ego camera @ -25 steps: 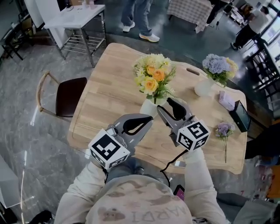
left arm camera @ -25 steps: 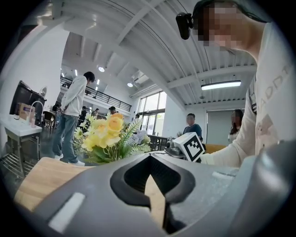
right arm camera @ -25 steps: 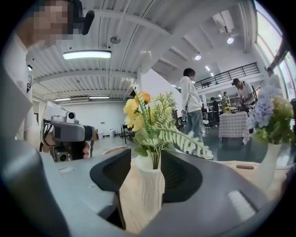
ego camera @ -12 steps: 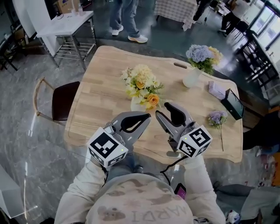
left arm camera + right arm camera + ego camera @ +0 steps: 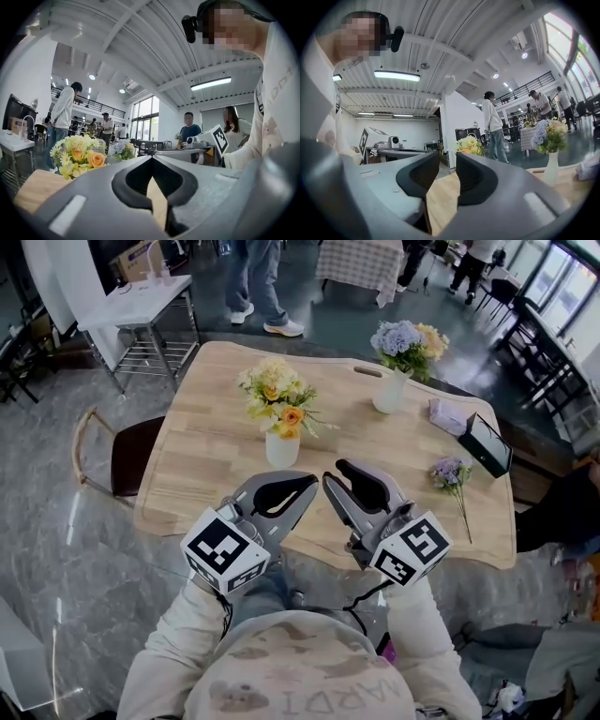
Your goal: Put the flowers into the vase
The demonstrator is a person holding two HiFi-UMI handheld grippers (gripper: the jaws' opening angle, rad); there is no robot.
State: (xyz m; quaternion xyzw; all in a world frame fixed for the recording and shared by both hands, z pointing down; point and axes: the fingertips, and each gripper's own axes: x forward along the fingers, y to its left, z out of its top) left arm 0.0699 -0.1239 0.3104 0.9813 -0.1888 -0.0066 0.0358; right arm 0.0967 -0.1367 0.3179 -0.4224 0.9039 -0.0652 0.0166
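Observation:
A loose purple flower [image 5: 452, 474] lies on the wooden table [image 5: 206, 465] at the right. A white vase of yellow and orange flowers [image 5: 280, 448] stands mid-table, and it shows in the left gripper view as yellow and orange flowers [image 5: 79, 157]. A second white vase [image 5: 389, 393] with blue and yellow blooms stands at the far side, seen too as a white vase [image 5: 551, 168]. My left gripper [image 5: 312, 484] [image 5: 151, 158] is shut and empty over the near table edge. Beside it my right gripper [image 5: 330, 471] [image 5: 447, 157] holds nothing, its jaws a narrow gap apart.
A black box [image 5: 487, 444] and a pale packet [image 5: 448, 415] lie at the table's right end. A chair [image 5: 131, 451] stands at the left, with a white side table [image 5: 141, 301] behind it. People stand beyond the table [image 5: 253, 277].
Both grippers have drawn back from the yellow bouquet toward the table's near edge. The bouquet and vases now sit farther off in the head view. Neither gripper took anything.

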